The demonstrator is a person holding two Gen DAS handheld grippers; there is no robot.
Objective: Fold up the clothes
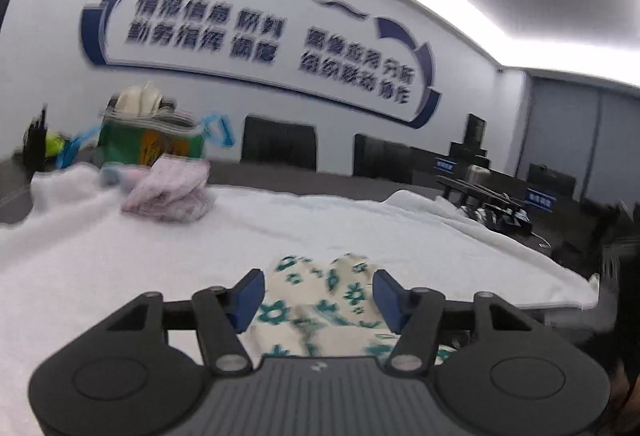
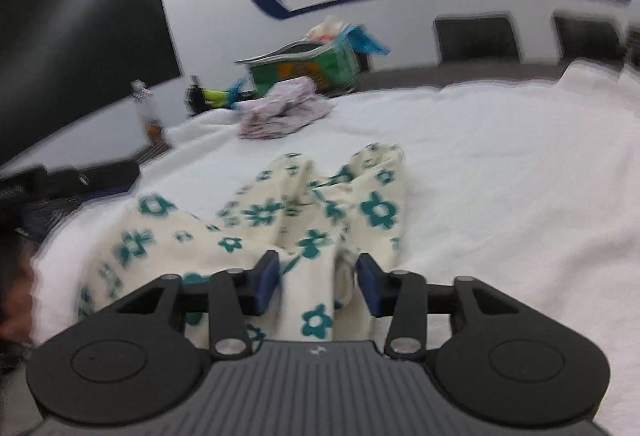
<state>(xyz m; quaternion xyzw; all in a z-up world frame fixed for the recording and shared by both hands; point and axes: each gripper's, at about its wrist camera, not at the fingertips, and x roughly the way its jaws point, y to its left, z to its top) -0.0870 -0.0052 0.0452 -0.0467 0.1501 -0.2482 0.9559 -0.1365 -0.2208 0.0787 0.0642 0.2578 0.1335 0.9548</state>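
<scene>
White sheet [image 2: 500,164], two garments [image 2: 320,204].

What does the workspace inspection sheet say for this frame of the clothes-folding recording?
Surface: white fleecy blanket spread over a table.
Job's things: cream garment with teal flower print, crumpled; pale pink garment, bundled further back.
Clutter: green printed bag, clear plastic bottle.
Grippers: left gripper and right gripper open, flower-print cloth between the jaws, not pinched.
Cables: nothing seen.
Surroundings: white wall with blue lettering, black screen.
</scene>
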